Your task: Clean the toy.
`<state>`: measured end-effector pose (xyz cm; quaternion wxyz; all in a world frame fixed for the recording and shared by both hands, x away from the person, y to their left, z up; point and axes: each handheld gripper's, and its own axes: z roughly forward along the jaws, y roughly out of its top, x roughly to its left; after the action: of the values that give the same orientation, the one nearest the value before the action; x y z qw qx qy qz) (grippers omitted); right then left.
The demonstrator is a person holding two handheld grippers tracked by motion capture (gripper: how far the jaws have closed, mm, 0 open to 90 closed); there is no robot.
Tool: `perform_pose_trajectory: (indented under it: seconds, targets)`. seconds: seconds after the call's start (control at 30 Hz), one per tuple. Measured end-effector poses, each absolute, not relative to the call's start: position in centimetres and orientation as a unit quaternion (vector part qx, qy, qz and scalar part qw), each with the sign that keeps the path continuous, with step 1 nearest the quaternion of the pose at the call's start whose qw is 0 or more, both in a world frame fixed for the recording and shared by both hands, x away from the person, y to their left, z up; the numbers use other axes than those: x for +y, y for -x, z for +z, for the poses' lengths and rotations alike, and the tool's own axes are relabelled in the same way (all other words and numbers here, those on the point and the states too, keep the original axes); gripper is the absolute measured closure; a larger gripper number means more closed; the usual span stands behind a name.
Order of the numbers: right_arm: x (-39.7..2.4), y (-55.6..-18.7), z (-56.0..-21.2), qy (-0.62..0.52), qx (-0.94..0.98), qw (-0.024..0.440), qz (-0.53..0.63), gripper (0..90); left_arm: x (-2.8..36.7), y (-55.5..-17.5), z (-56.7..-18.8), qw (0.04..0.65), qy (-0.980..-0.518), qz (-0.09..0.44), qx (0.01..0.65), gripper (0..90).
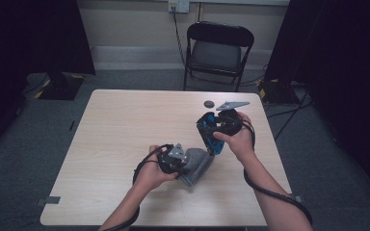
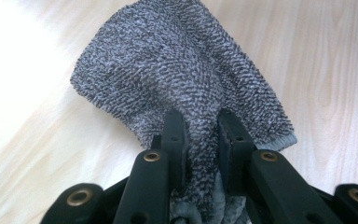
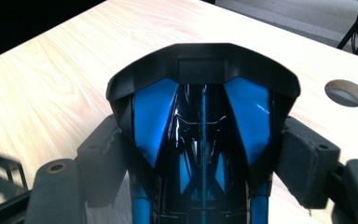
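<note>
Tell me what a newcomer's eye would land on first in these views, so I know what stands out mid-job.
First the glossy black and blue object, clamped in the right gripper and held above the table right of centre. Next the grey knitted cloth, pinched by the left gripper near the table's front middle, draping from its jaws. Beyond them a small dark round spot marks the far side of the tabletop.

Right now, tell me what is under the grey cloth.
The grey cloth is pinched in the left gripper. Bare wooden table shows around it in the left gripper view. Whatever lies directly beneath the cloth is covered, so I cannot tell.
</note>
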<state>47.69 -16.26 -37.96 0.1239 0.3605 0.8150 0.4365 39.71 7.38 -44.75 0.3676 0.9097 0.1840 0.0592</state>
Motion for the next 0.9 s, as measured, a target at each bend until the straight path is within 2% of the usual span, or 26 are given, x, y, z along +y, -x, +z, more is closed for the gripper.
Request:
perform_pose_trajectory:
  seconds: [0.5,0.9]
  targets:
    - [-16.7,-47.0,-39.0,-0.357,0.817,0.118,0.438,25.2,10.6,-41.2,-42.6,0.381,-0.893,0.090,0.223,75.3]
    - [-16.9,-46.4,-39.8,-0.354,0.819,0.111,0.439,25.2,11.4,-42.0,-41.3,0.394,-0.880,0.108,0.242,75.3]
